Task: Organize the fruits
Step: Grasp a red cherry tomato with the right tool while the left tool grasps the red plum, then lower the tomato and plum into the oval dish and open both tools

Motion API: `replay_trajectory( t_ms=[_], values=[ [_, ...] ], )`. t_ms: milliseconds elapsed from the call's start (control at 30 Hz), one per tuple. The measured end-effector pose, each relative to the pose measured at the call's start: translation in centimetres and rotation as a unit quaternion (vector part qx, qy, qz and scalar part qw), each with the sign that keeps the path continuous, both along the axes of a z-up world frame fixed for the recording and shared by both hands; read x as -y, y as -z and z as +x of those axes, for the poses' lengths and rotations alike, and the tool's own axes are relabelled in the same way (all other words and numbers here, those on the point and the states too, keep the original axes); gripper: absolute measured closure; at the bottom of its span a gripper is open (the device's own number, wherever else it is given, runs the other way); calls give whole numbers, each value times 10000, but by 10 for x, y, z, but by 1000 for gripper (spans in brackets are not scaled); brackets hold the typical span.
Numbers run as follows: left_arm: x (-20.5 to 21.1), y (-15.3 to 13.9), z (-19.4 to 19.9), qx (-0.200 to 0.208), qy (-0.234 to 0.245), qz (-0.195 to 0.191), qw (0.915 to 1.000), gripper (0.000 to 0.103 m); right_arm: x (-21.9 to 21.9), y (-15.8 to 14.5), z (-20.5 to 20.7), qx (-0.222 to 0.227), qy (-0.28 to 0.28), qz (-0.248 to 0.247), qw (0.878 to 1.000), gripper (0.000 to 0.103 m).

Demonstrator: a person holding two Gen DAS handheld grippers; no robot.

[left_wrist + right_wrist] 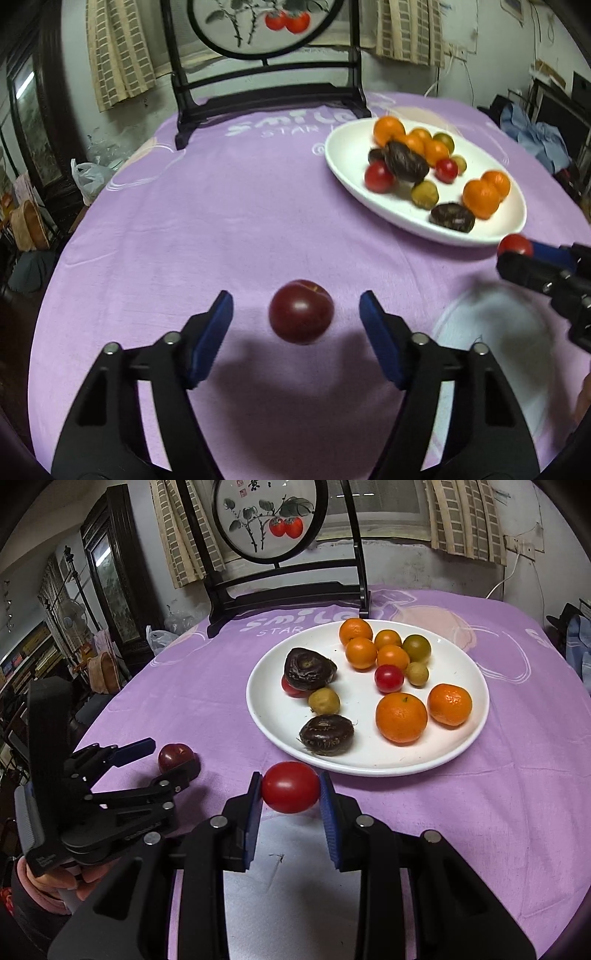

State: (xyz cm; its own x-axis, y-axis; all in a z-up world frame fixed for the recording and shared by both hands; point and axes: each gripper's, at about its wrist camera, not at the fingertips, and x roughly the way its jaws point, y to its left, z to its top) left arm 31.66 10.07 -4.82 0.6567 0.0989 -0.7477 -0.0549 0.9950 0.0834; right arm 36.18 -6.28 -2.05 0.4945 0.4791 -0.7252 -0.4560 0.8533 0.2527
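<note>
One purple tablecloth (480, 812) carries a white plate (266, 716) of oranges, tomatoes and dark fruits at one o'clock from the right gripper (291, 794), whose pads are clamped on a red tomato (290, 786). At nine o'clock, the left gripper (296, 314) stands part open around a dark red plum (301, 312), pads apart from it.

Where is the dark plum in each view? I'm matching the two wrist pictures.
Left wrist: the plum lies on the purple cloth at lower centre, between the left gripper's open jaws, untouched.
Right wrist: the plum is at middle left, partly behind the left gripper.
Shared landmark: the white plate of fruit.
</note>
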Motion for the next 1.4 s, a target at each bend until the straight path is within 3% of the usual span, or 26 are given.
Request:
replay_trajectory(
  t_ms=[167, 333, 567, 1033, 1400],
  values=[
    [1, 12, 7, -38, 0, 73, 10000, 40, -1, 1, 0, -1, -8, -4, 10000, 72],
    [0, 19, 13, -190, 5, 0, 9998, 54, 0, 0, -1, 5, 6, 9, 10000, 72],
    [1, 20, 14, -217, 14, 40, 9998, 64, 2, 1, 0, -5, 25, 17, 10000, 72],
    [7, 10, 2, -92, -23, -35, 9999, 64, 9, -1, -20, 21, -16, 198, 9998, 72],
    [33, -8, -42, 244, 55, -251, 9994, 64, 35, -19, -47, 367, 75, 534, 9979, 72]
  ],
)
